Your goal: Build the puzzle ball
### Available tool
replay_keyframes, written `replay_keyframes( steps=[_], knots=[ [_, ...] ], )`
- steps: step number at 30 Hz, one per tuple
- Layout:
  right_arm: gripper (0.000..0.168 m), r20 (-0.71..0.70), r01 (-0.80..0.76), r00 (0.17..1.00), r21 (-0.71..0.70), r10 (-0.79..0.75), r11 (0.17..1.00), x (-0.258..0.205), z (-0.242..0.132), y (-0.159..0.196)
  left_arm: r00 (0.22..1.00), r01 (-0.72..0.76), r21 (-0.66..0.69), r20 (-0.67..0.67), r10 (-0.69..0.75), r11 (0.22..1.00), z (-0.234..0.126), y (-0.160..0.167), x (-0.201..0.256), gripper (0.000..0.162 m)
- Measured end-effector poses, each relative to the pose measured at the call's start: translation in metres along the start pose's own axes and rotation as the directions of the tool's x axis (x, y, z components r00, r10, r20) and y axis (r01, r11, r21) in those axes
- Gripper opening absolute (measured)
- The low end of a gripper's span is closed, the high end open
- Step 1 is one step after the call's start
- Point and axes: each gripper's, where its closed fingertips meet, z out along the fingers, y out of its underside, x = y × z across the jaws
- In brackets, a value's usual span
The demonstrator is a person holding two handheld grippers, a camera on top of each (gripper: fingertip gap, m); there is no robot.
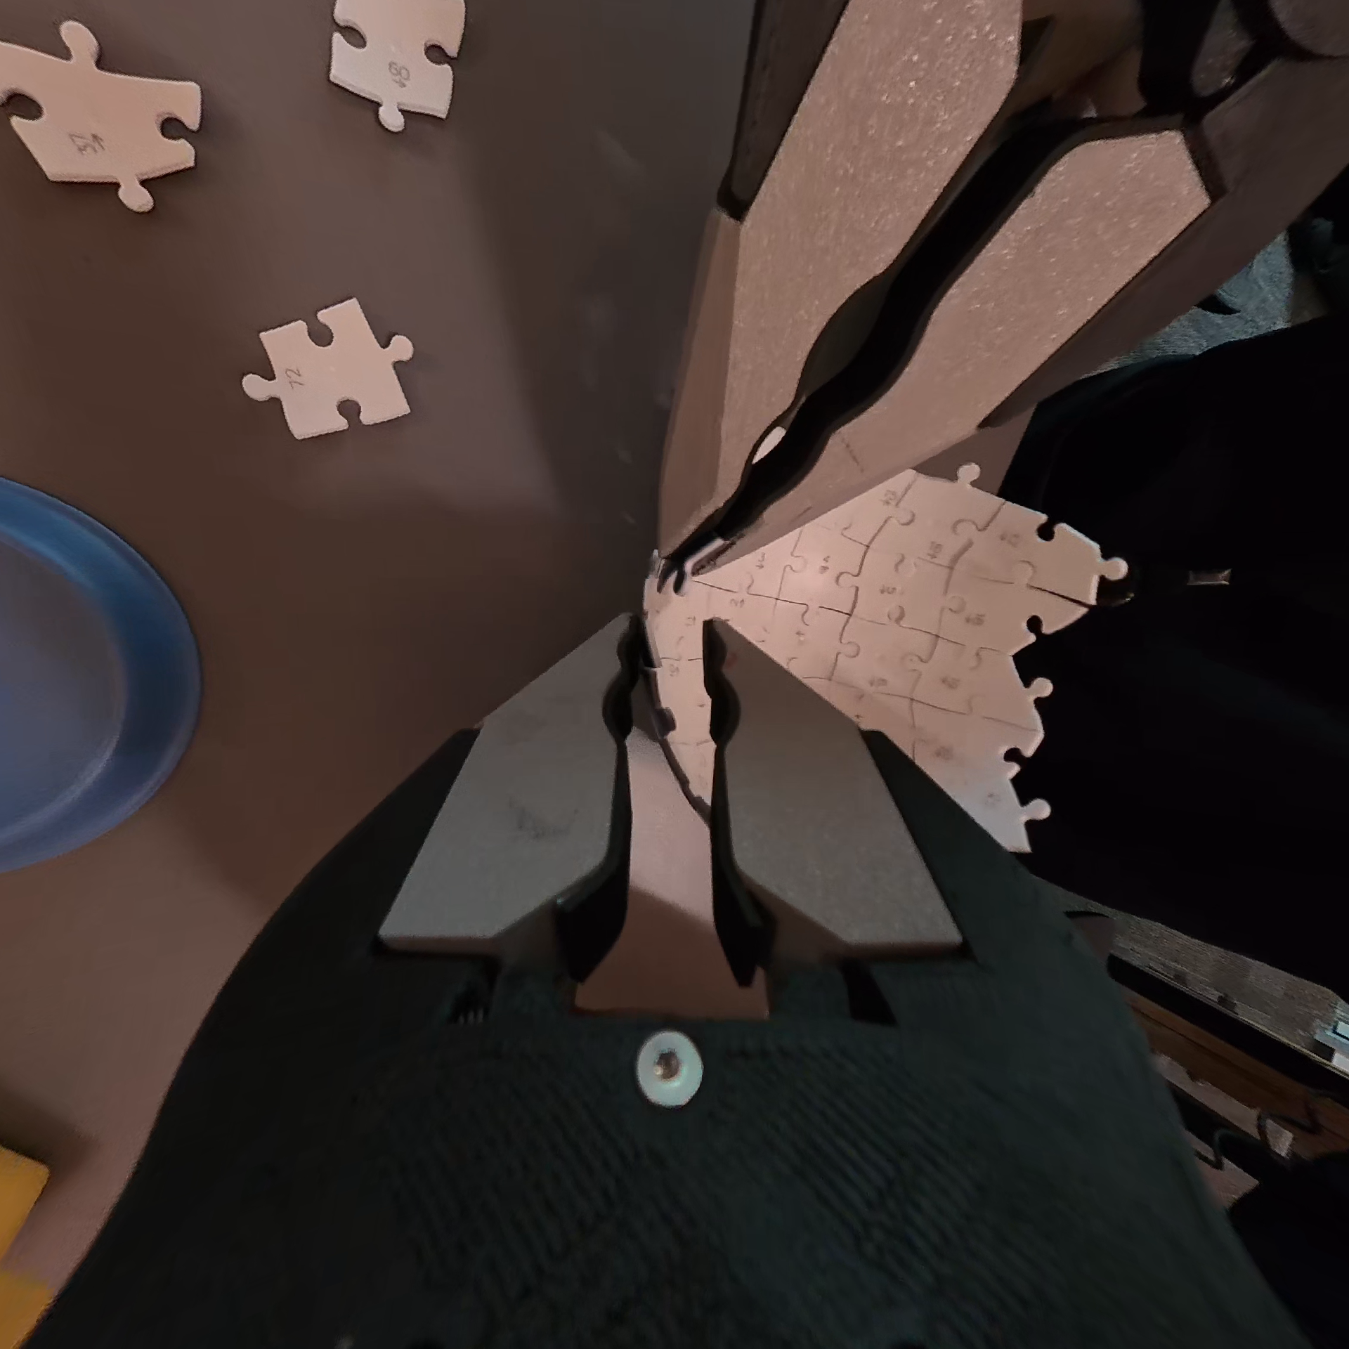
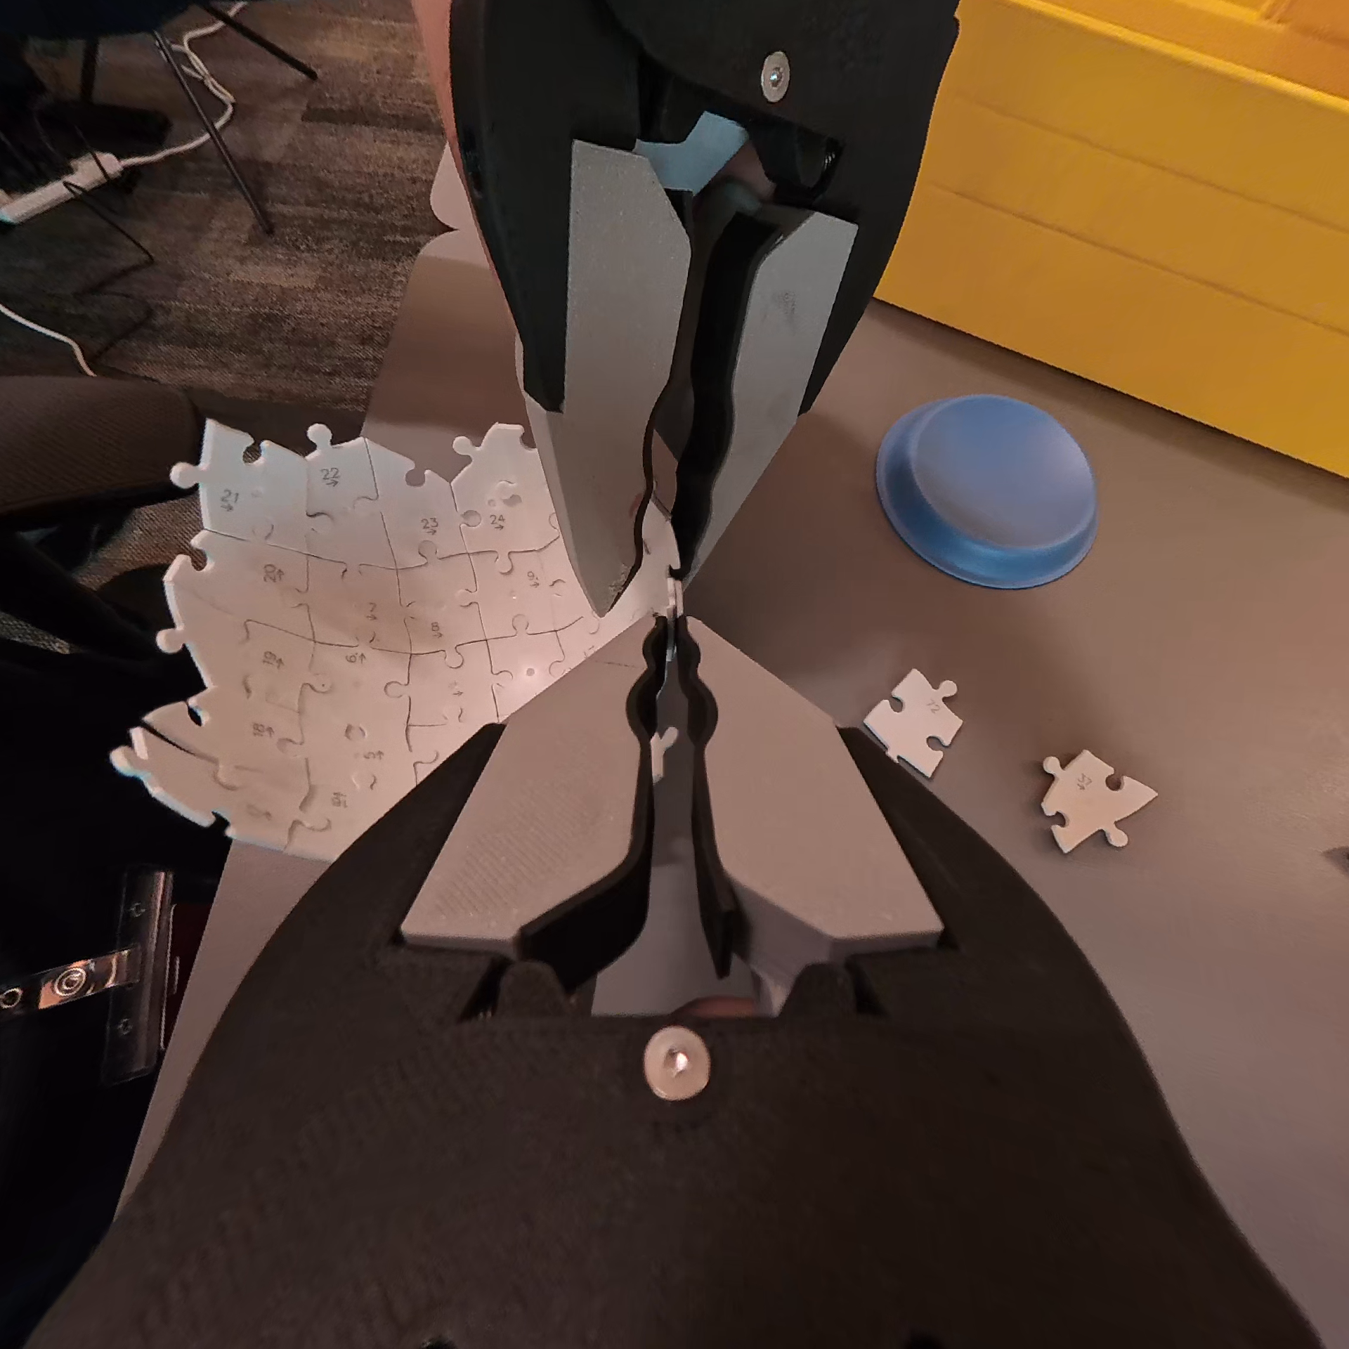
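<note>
Here, on grey table (image 2: 949, 1022), blue dome stand (image 2: 987, 490) waiting near yellow bin (image 2: 1139, 204). Curved puzzle-ball shell (image 2: 350, 635) held off table edge, rim pinched by left gripper (image 1: 668, 642), jaws nearly closed on it for steadying. Right gripper (image 2: 671, 631) clamped thin on rim piece, probably pressing it in; loose pieces (image 2: 914, 723) beside.

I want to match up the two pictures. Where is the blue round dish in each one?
Left wrist view: the blue round dish is at the left edge, partly cut off, on the brown table.
Right wrist view: it sits upper right, whole, upside down, before the yellow box.
Shared landmark: the curved white puzzle shell that both claws meet at.
</note>
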Motion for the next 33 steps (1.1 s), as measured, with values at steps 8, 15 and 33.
replay_keyframes(
  steps=[8,15,33],
  knots=[
    [0.000,0.005,-0.012,1.000,0.006,0.012,1.000,0.003,0.001,0.004,1.000,-0.018,0.008,0.008,0.018,1.000,-0.001,-0.002,-0.003,0.018],
    [0.000,0.011,-0.023,1.000,0.004,0.023,1.000,0.004,0.000,0.007,0.999,-0.029,-0.008,-0.029,0.029,1.000,0.004,-0.005,-0.003,0.018],
    [0.000,0.015,-0.052,0.999,0.016,0.051,0.999,0.007,0.000,0.010,1.000,-0.017,0.005,-0.015,0.017,1.000,0.003,-0.004,-0.007,0.012]
  ],
)
